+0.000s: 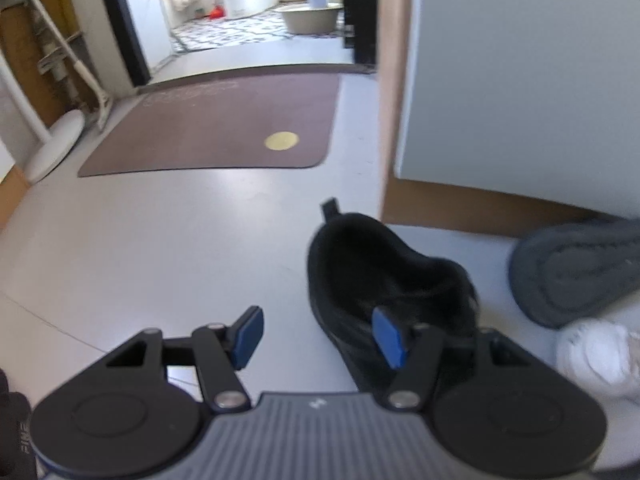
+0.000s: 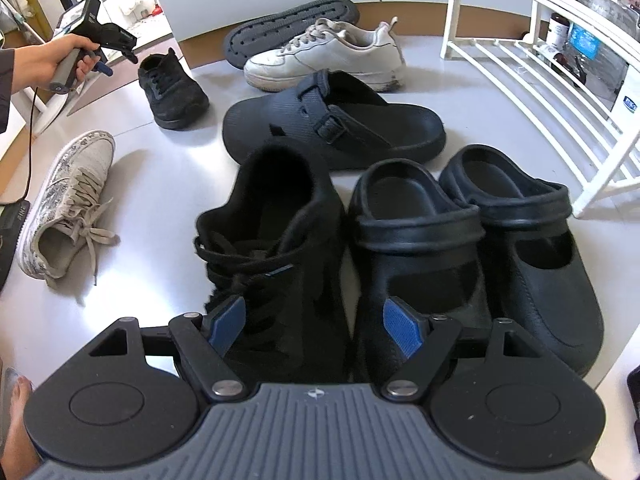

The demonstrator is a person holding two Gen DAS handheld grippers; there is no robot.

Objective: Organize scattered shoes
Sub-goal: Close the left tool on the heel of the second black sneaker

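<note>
Left fingers [image 1: 316, 340] apart beside black sneaker's [image 1: 384, 280] rim, right fingers [image 2: 316, 328] apart over laced black sneaker [image 2: 276, 248], smooth bare floor [image 1: 160, 240] leftward.

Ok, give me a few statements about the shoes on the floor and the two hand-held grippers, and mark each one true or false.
1. The right hand-held gripper is open above a black lace-up sneaker. True.
2. A pair of black clogs sits side by side right of that sneaker. True.
3. The white shoe rack already holds shoes. False: its visible bars are bare.
4. The left hand-held gripper grips a white sneaker. False: its jaws are open and empty, beside a second black sneaker.
5. The white sneaker lies in front of an upturned dark sole. True.
</note>
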